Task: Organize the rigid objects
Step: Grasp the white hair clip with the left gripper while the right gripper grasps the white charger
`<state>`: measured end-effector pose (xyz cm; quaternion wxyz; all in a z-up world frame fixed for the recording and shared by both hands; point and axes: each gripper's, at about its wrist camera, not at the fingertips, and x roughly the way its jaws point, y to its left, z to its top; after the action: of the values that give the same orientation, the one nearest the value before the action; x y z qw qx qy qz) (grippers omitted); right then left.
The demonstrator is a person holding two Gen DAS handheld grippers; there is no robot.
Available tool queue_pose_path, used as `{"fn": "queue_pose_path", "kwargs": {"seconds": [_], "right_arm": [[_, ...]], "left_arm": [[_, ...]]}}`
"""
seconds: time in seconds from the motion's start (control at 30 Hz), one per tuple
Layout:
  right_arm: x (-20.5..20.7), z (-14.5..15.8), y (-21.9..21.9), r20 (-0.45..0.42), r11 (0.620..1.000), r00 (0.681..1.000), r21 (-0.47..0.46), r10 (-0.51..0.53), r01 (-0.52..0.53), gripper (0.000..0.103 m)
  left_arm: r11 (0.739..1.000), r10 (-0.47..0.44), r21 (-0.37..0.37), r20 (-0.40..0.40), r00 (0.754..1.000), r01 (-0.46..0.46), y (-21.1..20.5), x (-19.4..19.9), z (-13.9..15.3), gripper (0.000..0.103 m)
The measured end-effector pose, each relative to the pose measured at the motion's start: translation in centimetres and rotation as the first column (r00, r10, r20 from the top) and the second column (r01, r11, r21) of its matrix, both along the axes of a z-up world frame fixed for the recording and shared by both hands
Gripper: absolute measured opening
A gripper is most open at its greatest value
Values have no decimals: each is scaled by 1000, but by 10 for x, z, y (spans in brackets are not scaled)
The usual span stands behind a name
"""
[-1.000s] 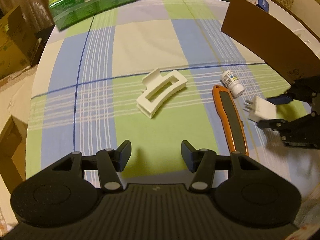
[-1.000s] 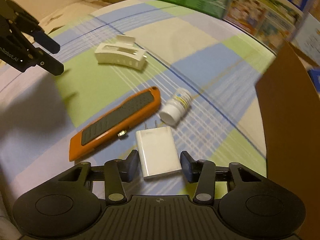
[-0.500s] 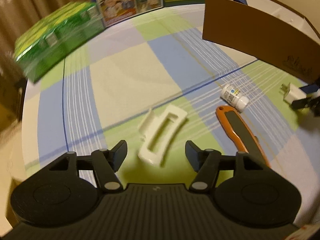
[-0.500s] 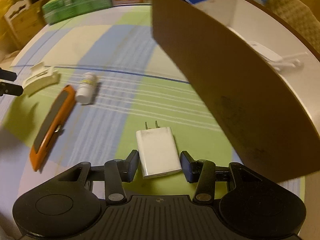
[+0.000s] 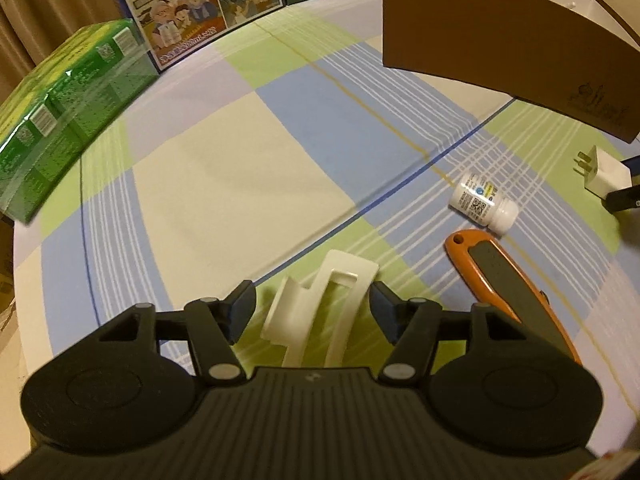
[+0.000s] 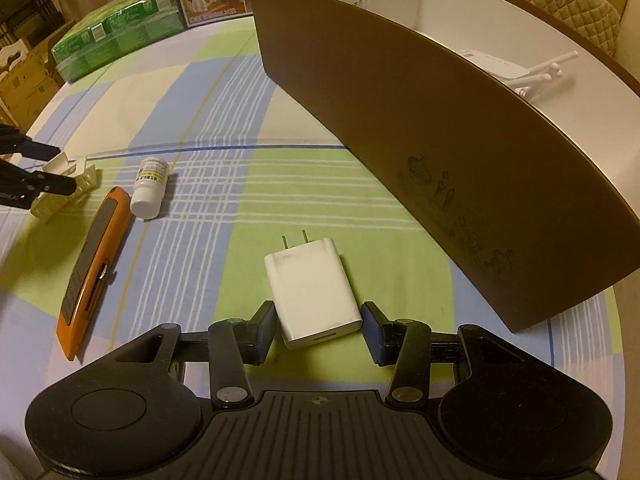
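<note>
A checked tablecloth is filling both views, with a brown box waiting at one side.

Left wrist view: the left tongs are pointing steeply down and straddling a white hair clip; its long axis is running toward one o'clock, roughly along the fingers. The jaws have just been opening and are standing released, a gap showing at each pad. An orange knife is lying at three o'clock, a pill bottle at two.

Right wrist view: the right tongs are clenching a white charger, prongs aiming at twelve o'clock. The box wall is rising at two o'clock, nearer this hand, so I judge the charger is going in first.
</note>
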<state>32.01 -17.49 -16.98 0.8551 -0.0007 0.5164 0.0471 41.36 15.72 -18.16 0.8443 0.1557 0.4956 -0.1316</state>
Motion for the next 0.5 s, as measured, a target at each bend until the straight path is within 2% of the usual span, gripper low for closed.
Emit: {"fn": "queue_pose_path", "kwargs": {"seconds": [0.27, 0.5], "right_arm": [[4, -2, 3, 1, 1000, 1000, -9, 13, -13, 44], [6, -5, 6, 20, 999, 999, -25, 32, -31, 45]], "left_arm": [[999, 40, -25, 1, 999, -40, 0, -2, -2, 41], [987, 158, -31, -14, 987, -158, 3, -23, 0, 40]]}}
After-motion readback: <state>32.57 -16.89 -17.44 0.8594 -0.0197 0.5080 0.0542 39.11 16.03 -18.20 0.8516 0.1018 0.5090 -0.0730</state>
